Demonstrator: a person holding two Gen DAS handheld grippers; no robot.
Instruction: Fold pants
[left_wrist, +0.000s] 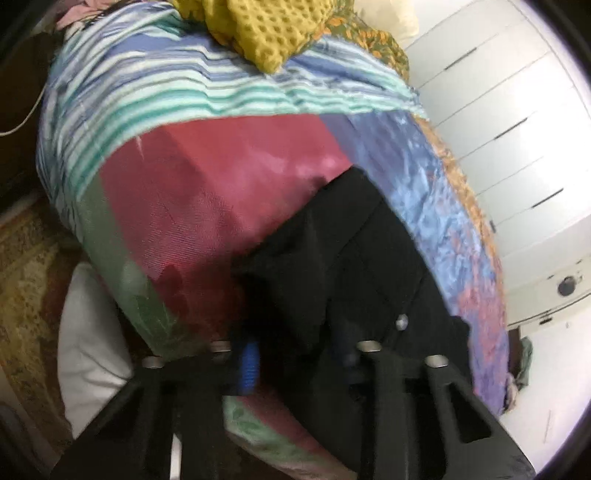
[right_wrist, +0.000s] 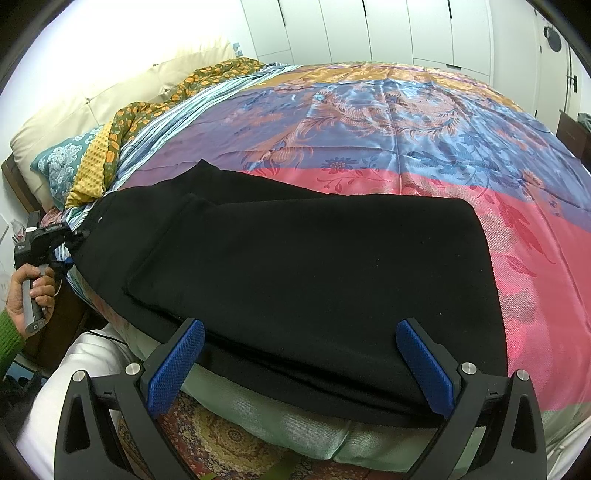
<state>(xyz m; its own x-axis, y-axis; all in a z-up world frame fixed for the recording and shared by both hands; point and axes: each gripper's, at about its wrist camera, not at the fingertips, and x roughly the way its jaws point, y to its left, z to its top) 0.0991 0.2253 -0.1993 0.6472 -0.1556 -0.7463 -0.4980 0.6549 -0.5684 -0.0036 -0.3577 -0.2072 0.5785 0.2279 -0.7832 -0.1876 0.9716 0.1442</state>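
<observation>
The black pants (right_wrist: 295, 266) lie flat on the bed's satin bedspread (right_wrist: 406, 118), already doubled, with their near long edge between your right gripper (right_wrist: 299, 365) fingers (right_wrist: 173, 365), which stand wide apart and touch nothing. At the far end, your left gripper (left_wrist: 295, 354) has its fingers closed down on a bunch of the black cloth, though blur hides the exact pinch. Before you lift, check that this grip takes every layer, not only the top one. Bring the right fingers down over the near edge, clamp all layers, then raise both ends together so the fold stays square.
</observation>
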